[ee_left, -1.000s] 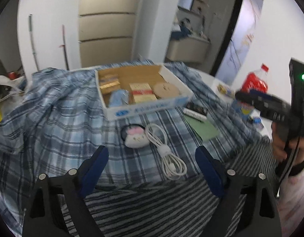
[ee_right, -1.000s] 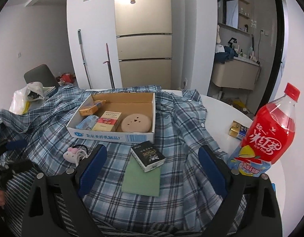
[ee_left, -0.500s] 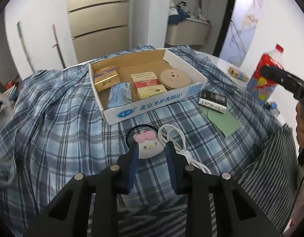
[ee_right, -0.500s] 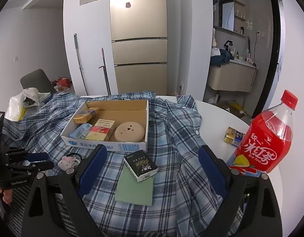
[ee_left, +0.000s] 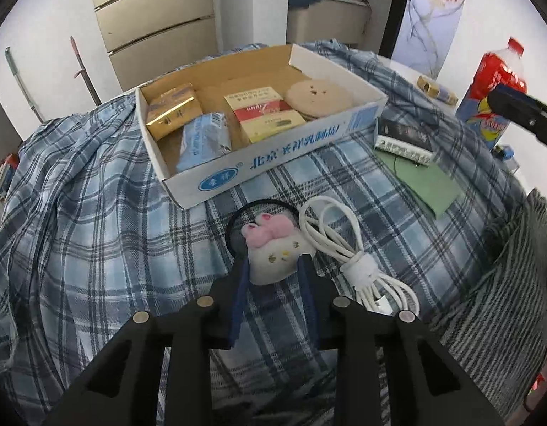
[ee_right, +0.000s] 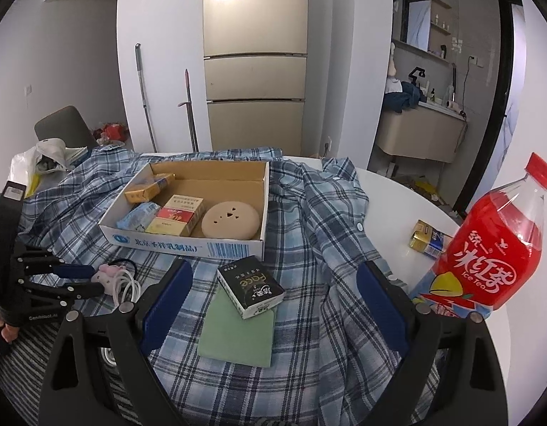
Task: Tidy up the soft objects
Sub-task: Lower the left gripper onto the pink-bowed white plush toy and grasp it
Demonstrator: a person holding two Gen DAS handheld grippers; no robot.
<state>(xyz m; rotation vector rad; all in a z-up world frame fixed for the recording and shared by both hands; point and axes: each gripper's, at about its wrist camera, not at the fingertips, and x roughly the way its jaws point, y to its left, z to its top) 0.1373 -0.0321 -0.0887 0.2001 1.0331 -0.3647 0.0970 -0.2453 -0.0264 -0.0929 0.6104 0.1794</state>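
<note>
My left gripper (ee_left: 273,266) is shut on a small white plush toy with a pink bow (ee_left: 273,252), which rests on the blue plaid shirt (ee_left: 96,220); a black hair band loops behind it. The toy (ee_right: 104,272) and left gripper (ee_right: 96,277) also show at the left of the right wrist view. A white cardboard box (ee_left: 284,158) with several packets and a round beige pad (ee_left: 318,94) lies just beyond. My right gripper (ee_right: 273,291) is open and empty above a black box (ee_right: 250,285) on a green sheet (ee_right: 238,333).
A coiled white cable (ee_left: 348,248) lies right of the toy. A striped grey cloth (ee_left: 493,301) covers the near right. A red iced tea bottle (ee_right: 493,245) and a small gold box (ee_right: 428,239) stand on the white table (ee_right: 390,191) at right.
My left gripper moved forward and down and closed its fingers on the plush toy. My right gripper rose slightly and stayed open.
</note>
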